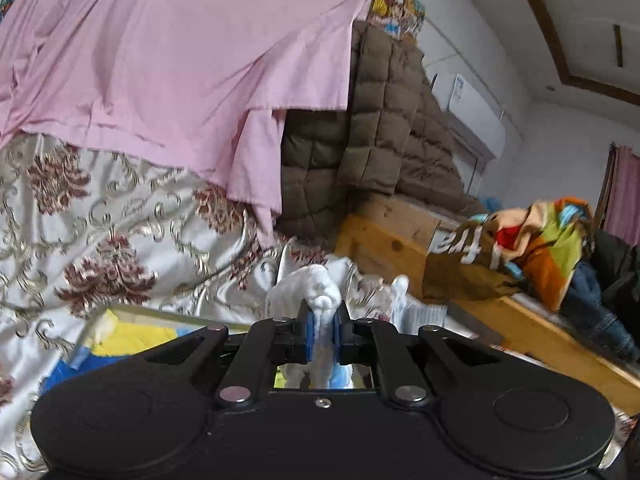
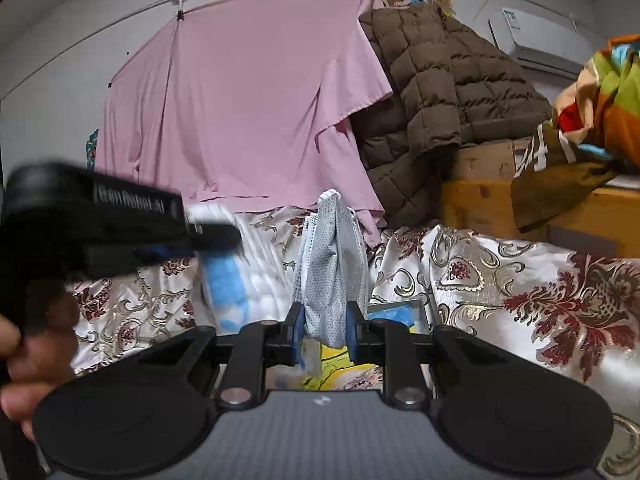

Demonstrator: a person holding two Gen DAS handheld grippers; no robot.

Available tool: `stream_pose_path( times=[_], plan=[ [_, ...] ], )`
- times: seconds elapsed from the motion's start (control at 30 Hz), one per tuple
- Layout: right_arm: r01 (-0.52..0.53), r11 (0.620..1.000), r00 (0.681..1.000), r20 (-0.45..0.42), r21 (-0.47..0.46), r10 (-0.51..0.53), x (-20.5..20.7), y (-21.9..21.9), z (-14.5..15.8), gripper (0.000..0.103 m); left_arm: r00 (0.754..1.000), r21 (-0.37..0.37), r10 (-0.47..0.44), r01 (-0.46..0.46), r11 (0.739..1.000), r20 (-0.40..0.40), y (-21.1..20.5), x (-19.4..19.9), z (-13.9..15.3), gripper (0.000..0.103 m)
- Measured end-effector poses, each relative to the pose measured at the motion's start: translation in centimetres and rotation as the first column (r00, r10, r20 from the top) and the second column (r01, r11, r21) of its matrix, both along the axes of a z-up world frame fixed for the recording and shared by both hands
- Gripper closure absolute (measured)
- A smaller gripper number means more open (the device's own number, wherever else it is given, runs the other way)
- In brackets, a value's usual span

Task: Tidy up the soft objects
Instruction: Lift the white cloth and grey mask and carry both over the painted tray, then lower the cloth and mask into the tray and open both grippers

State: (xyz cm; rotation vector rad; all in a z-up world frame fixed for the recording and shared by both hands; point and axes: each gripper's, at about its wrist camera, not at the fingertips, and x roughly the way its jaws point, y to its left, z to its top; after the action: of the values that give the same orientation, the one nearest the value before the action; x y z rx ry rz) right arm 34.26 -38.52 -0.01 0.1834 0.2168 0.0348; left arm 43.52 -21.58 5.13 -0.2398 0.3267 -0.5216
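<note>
My left gripper point(image 1: 323, 314) is shut on a bunched white fluffy cloth point(image 1: 316, 284), which rises from between the blue pads. The right wrist view shows that same gripper point(image 2: 212, 236) blurred at the left, with the white and blue fluffy cloth point(image 2: 232, 276) hanging from it. My right gripper point(image 2: 326, 320) is shut on a folded grey-white dotted cloth point(image 2: 334, 264) that stands upright between its pads. Both are held over a bed with a floral satin cover point(image 2: 520, 280). Below them lies a shallow box point(image 1: 132, 314) with yellow and blue inside, its rim point(image 2: 418, 303) showing past the right gripper.
A pink sheet point(image 2: 248, 100) hangs from a line behind the bed. A brown quilted jacket point(image 2: 440, 88) drapes over a wooden frame point(image 2: 480, 204). Colourful clothes point(image 1: 548, 240) pile on the frame at the right. A person's hand point(image 2: 24, 360) grips the left handle.
</note>
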Motion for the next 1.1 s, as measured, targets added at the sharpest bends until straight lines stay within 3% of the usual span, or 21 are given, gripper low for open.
stream_pose_path(
  times=[0.23,0.6,1.1],
  plan=[
    [0.002,0.999,0.991,-0.131,0.036,0.003,2.3,-0.9,-2.2,0.079,0.997,0.128,0.022,-0.013,0.992,-0.070,-1.6,1.9,-4.2,0.093],
    [-0.015,1.000,0.965,-0.260,0.024,0.021,3.9,-0.2,-4.2,0.076,0.982,0.237,0.122,-0.086,0.968,-0.142,-0.7,2.8,-7.7,0.091],
    [-0.020,0.999,0.962,-0.272,0.028,0.027,4.2,-0.2,-4.3,0.061,0.966,0.249,0.160,-0.108,0.963,-0.202,-0.3,3.4,-8.0,0.081]
  ],
)
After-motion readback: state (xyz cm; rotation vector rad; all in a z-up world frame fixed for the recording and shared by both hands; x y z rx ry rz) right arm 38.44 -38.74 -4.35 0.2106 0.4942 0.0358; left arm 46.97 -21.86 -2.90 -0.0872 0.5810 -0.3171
